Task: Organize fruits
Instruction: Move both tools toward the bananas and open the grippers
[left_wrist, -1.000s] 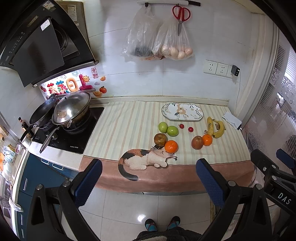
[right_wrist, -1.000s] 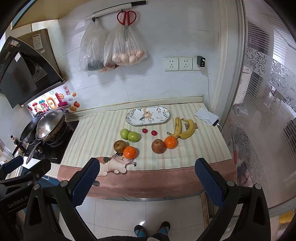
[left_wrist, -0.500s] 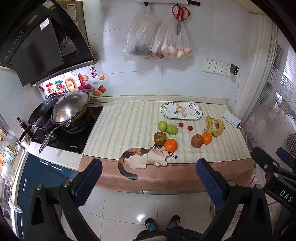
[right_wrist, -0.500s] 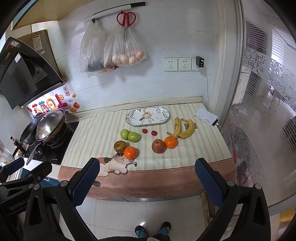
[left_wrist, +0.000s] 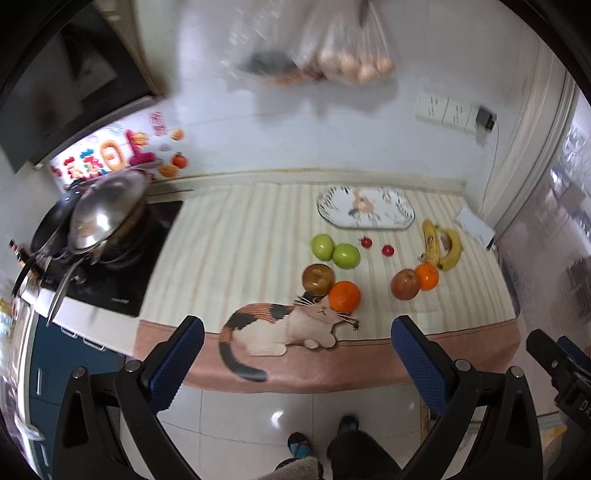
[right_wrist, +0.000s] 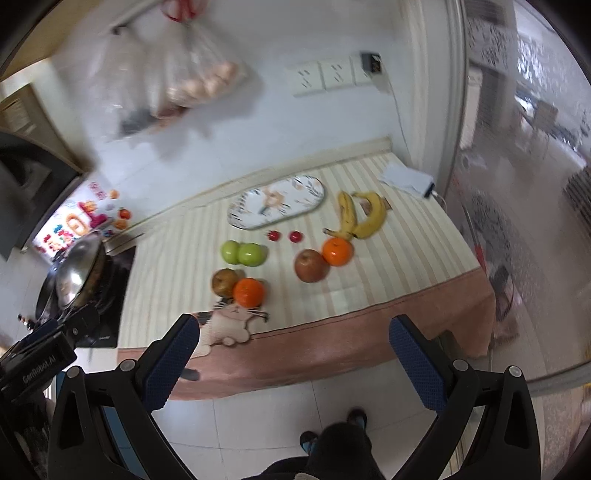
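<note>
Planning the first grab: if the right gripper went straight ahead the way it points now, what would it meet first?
Probably the apple beside the orange, roughly centred between the open right gripper fingers. Nothing shows in the way, though depth is hard to judge.

The right gripper (right_wrist: 294, 332) is wide open, with nothing between its two blue pads (right_wrist: 173, 360). It hangs above the floor, in front of the counter. A striped cloth (right_wrist: 406, 266) covers the counter. An oval plate (right_wrist: 277, 201) sits near the wall. Two bananas (right_wrist: 360, 216) lie to its right. Two green apples (right_wrist: 243, 253) touch each other. Two tiny red fruits (right_wrist: 284, 236) sit between the apples and the bananas. A red apple (right_wrist: 311, 266) touches an orange (right_wrist: 337, 252). A brownish apple (right_wrist: 223, 281) touches another orange (right_wrist: 249, 291), just above a cat picture (right_wrist: 231, 325). A shiny pot lid (right_wrist: 75, 271) is far left. The left gripper (right_wrist: 40, 354) shows at the left edge. The person's feet (right_wrist: 332, 430) are below.
</note>
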